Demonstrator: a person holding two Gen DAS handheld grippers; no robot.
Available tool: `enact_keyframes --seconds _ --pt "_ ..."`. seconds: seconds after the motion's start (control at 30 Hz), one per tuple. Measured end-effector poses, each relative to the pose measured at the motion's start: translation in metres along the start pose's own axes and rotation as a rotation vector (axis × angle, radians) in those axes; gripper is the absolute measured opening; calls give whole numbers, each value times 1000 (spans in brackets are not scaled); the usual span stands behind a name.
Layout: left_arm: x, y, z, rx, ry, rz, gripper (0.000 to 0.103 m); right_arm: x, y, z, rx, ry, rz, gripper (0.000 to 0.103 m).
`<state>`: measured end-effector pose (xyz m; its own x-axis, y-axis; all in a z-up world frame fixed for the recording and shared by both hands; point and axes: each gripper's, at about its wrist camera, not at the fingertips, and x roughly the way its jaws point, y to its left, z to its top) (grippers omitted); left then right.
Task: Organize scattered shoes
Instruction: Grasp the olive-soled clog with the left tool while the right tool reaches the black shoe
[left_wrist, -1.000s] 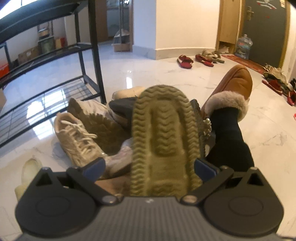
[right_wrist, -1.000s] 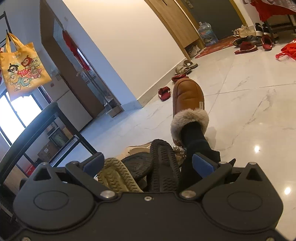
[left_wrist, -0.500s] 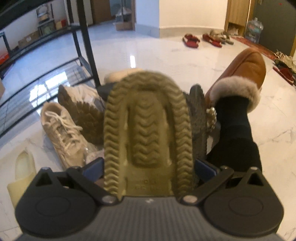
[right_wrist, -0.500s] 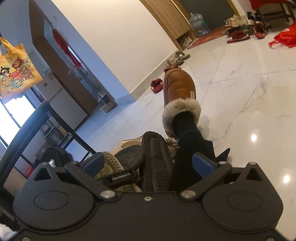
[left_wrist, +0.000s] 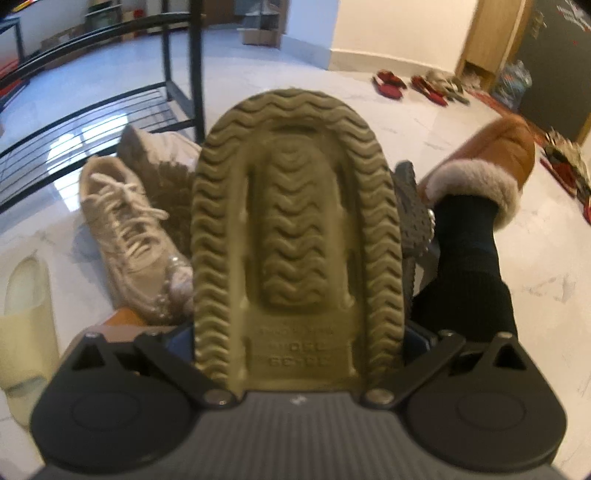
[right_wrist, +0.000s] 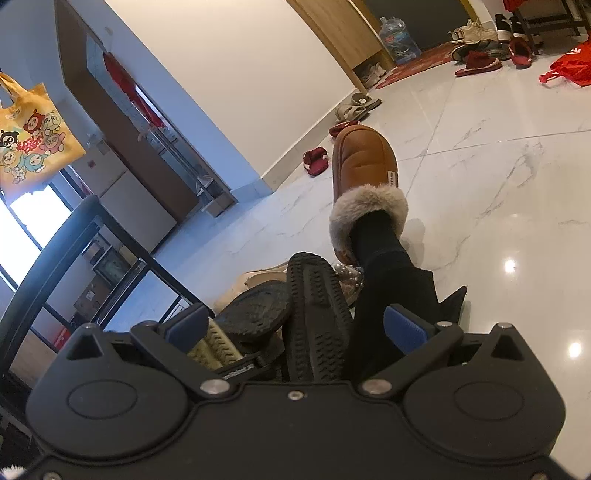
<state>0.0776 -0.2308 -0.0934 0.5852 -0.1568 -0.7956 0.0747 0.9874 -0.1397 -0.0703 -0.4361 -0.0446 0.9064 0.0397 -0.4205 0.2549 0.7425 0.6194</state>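
Centrally, in the left wrist view, the left gripper was closed on an olive-green shoe, its wavy-treaded sole turned toward the camera and filling the gap between the two blue-padded fingers. Behind it on the white marble floor lay a beige laced sneaker, upright, with a second beige sneaker tipped beside it. A pale yellow slide rested at far left, and the black shoe rack stood beyond the pile. At right, a person's leg in a dark sock wore a tan fur-cuffed slipper.

In the right wrist view, the right gripper stood wide open, its fingers spread above a black shoe lying sole-up; whether they touched it could not be told. A dark round-soled shoe lay just beside it. A yellow cartoon tote bag hung at upper left.
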Motion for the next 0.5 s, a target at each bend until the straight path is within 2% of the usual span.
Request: enact_keyframes --seconds 0.13,0.3,0.33,0.4,0.43,0.5 --pt "-21 16 7 -35 -16 5 101 0 12 0 -13 0 31 103" --pt "-72 65 26 -2 -108 3 101 1 27 -3 -10 15 86 103" --pt "-87 88 32 36 -150 55 101 3 32 -5 -18 21 97 103" --pt "-101 119 37 87 -175 154 101 8 41 -11 -37 35 116 103" --pt "-104 125 38 93 -177 174 101 12 46 -15 -49 49 127 103" --pt "-114 165 41 67 -180 252 101 25 62 -26 -47 91 160 103"
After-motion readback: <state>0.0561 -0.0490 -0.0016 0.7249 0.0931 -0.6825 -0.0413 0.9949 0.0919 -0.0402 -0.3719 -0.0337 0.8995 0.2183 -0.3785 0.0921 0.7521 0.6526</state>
